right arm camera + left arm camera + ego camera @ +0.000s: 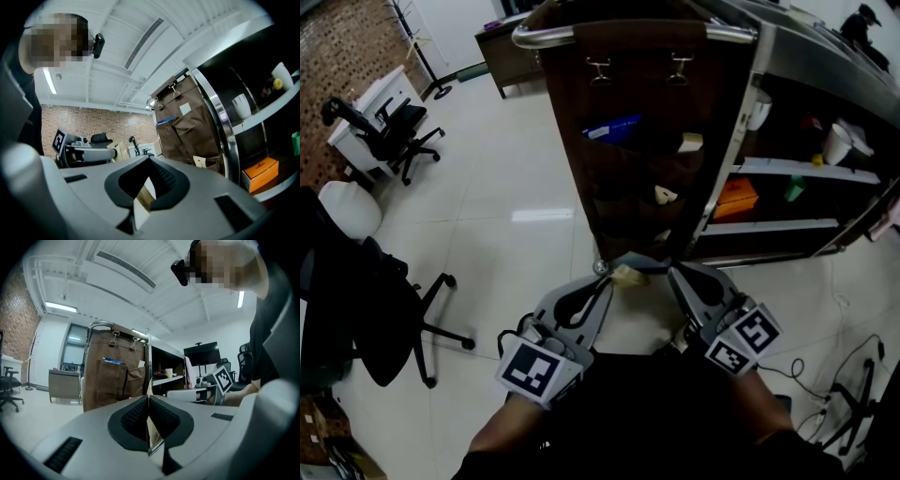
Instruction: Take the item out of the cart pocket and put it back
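A small flat beige packet point(628, 275) hangs between my two grippers, low in front of the cart. My left gripper point(606, 281) is shut on its left edge; in the left gripper view the packet point(151, 430) shows edge-on between the closed pads point(136, 416). My right gripper point(675, 274) is shut on the other end, and the packet point(144, 197) sticks out below its jaws. Ahead hangs the cart's brown fabric organiser point(628, 178). Its pockets hold a blue item point(614, 129) and beige cards point(689, 142).
The cart's metal shelves point(787, 169) to the right carry an orange box point(736, 197) and white cups point(836, 142). Black office chairs point(394, 131) stand at the left, one close by point(366, 309). Cables point(848, 394) lie on the floor at the right.
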